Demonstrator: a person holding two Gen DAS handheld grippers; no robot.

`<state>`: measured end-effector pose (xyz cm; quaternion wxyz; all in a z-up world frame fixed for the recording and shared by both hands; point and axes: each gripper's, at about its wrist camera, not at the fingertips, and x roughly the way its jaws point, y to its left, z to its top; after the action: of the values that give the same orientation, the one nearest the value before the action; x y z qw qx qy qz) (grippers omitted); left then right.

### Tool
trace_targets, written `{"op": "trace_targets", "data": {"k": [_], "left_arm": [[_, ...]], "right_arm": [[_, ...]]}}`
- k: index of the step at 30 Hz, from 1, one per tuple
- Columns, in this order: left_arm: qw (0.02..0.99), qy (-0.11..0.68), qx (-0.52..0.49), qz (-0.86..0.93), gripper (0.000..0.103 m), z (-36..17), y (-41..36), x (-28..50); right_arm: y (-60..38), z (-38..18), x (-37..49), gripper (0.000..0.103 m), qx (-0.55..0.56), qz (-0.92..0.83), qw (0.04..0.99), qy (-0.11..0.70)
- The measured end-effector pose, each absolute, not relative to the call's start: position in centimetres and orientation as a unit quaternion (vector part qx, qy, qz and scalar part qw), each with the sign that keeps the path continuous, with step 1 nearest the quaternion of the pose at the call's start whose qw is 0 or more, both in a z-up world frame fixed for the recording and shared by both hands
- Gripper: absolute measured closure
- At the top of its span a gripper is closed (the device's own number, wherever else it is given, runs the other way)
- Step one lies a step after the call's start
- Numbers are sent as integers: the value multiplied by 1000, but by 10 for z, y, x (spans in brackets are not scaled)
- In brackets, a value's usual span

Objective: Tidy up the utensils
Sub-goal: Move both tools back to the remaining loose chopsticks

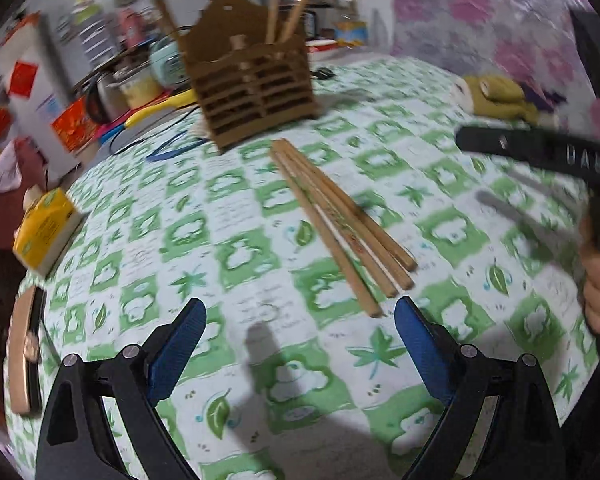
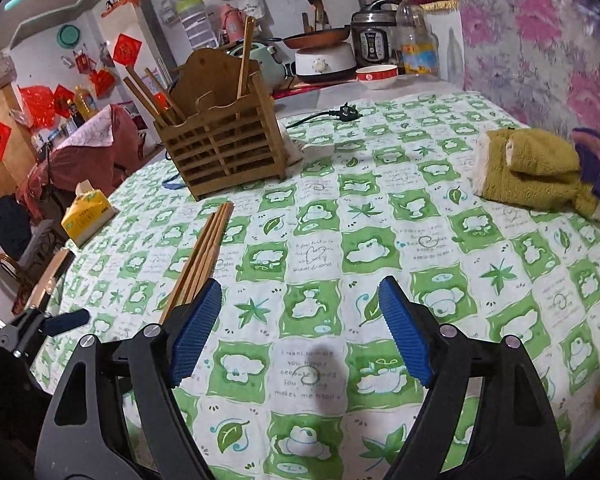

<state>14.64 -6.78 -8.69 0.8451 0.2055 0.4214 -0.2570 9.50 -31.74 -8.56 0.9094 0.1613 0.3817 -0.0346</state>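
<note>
Tablecloth (image 2: pixel 320 256) reads "I want to make you happy".

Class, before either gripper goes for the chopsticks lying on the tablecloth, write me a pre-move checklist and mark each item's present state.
1. Left gripper open, nothing between its pads: ok.
2. Right gripper open and empty: ok.
3. Loose chopsticks lying together on the tablecloth: ok.
4. Wooden holder upright, with room inside: ok.
5. Path from chopsticks to holder unobstructed: ok.
6. Exact count of loose chopsticks: cannot tell.

Left view blurred; fisheye edges.
</note>
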Motion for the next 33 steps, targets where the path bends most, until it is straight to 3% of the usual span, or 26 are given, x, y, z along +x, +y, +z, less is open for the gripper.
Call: {"op": "trace_targets", "data": {"k": [16,24,33], "left_arm": [[843,427,240,-221,6,-97,-73,172],[852,462,138,-202,6,-91,-25,196],[844,455,204,-195,6,-98,-37,185]], "right_arm": [[-322,-90,95,19,190,-12,904,382],[-320,-91,96,19,186,-5,905,383],[-318,-92,96,19,187,-4,904,385]]}}
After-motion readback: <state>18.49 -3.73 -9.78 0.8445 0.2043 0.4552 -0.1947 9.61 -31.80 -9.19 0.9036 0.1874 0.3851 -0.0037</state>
